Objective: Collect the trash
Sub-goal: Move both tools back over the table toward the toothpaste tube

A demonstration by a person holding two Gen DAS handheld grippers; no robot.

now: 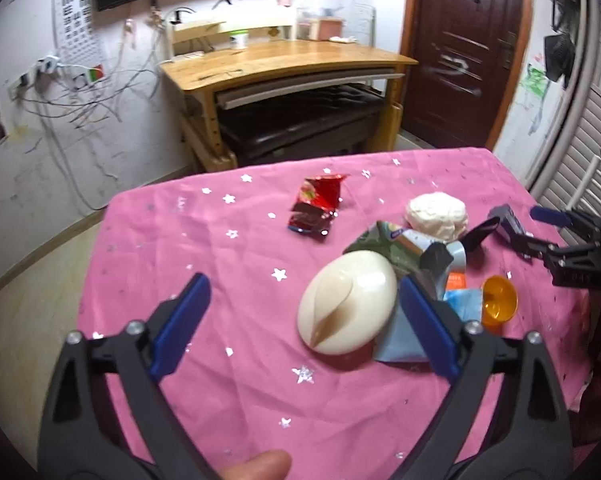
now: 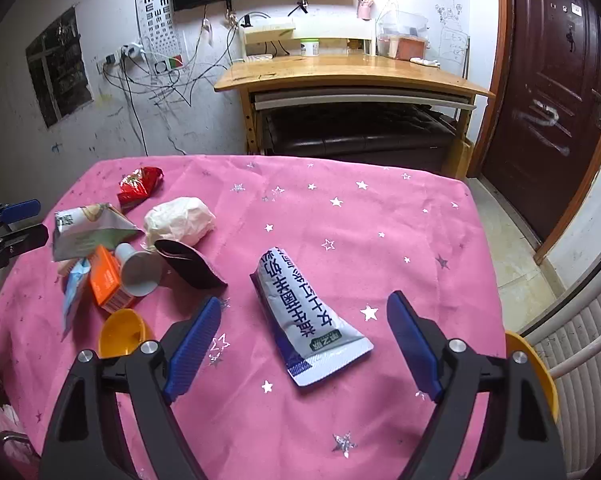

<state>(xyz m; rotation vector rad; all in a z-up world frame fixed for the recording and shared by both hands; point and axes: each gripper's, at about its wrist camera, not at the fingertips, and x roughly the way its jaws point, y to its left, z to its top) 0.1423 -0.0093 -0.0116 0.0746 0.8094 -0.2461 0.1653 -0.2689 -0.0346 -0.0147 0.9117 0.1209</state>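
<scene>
Trash lies on a pink star-print tablecloth (image 1: 204,240) (image 2: 380,216). My left gripper (image 1: 302,284) is open above a cream egg-shaped shell (image 1: 346,304), which lies between the fingers, nearer the right pad, untouched. My right gripper (image 2: 304,301) is open over a flattened white-and-blue tube (image 2: 300,308) lying between its fingers, apart from both pads. Beside the shell are a crushed grey-green carton (image 1: 384,244) (image 2: 88,232), a white tissue ball (image 1: 436,214) (image 2: 180,220), a red wrapper (image 1: 316,208) (image 2: 138,188) and an orange cup (image 1: 498,300) (image 2: 122,332).
An orange box (image 2: 108,280), white paper cup (image 2: 136,268), dark scrap (image 2: 188,264) and pale blue wrapper (image 2: 74,288) sit in the pile. A yellow rim (image 2: 536,368) shows at the table's right edge. A wooden desk (image 2: 348,72) stands beyond the table.
</scene>
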